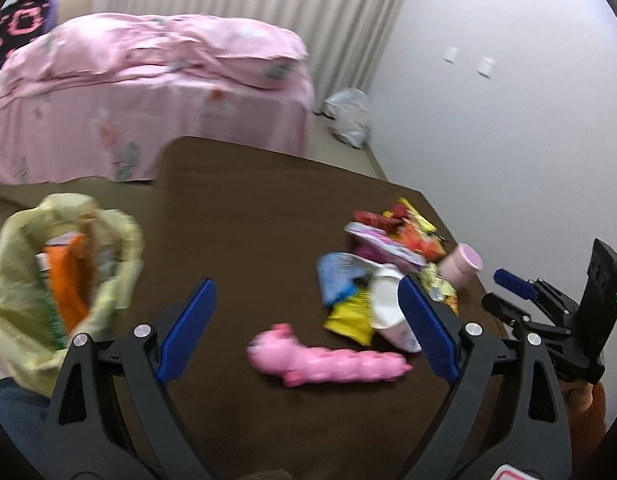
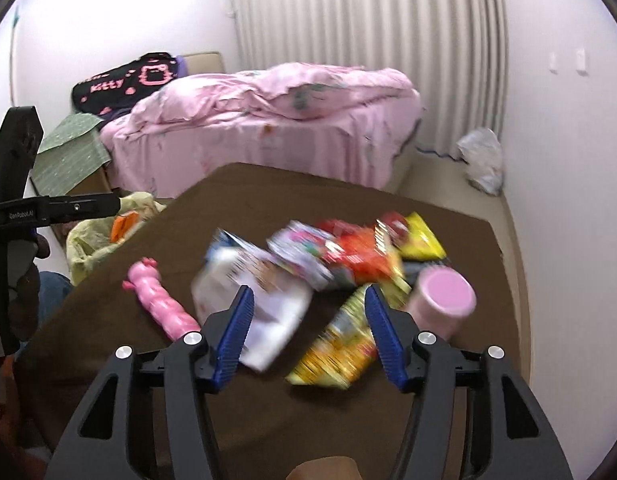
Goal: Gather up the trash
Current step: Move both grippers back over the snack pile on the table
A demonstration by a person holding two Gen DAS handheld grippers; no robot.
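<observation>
A: How far along does the trash collecting look?

B: Partway, I'd judge. The yellow-green trash bag (image 1: 64, 280) hangs open off the brown table's (image 1: 248, 208) edge at nine o'clock in the left wrist view, and it already holds something orange and some green packaging. But a whole heap of snack wrappers (image 2: 348, 256) is on the table, so most of the work seems left.

A: What is in the heap?

B: A yellow packet (image 2: 340, 348) nearest the camera, a white and blue pouch (image 2: 252, 300), red and orange wrappers behind, and a pink cup (image 2: 444, 300) lying on its side at three o'clock of the pile. A pink caterpillar-shaped toy (image 1: 324, 360) lies apart from the heap, toward the bag. Whether that counts as trash I can't say.

A: And the grippers?

B: The left gripper (image 1: 308, 332) is spread wide with nothing between its blue pads; the toy lies on the table beyond them. The right gripper (image 2: 308, 332) is released too, empty, hovering above the yellow packet and white pouch without touching either.

A: Does one view give you something the other lacks?

B: The left wrist view looks down into the bag, so its contents show; the right one shows only the bag's rim past the table edge at nine o'clock. The right view shows a black Hello Kitty blanket (image 2: 124, 80) and a green patterned box (image 2: 68, 152) beside the pink bed (image 2: 268, 128) more fully. Both catch a crumpled white plastic bag (image 1: 348, 116) on the floor by the wall, possibly trash too.
</observation>
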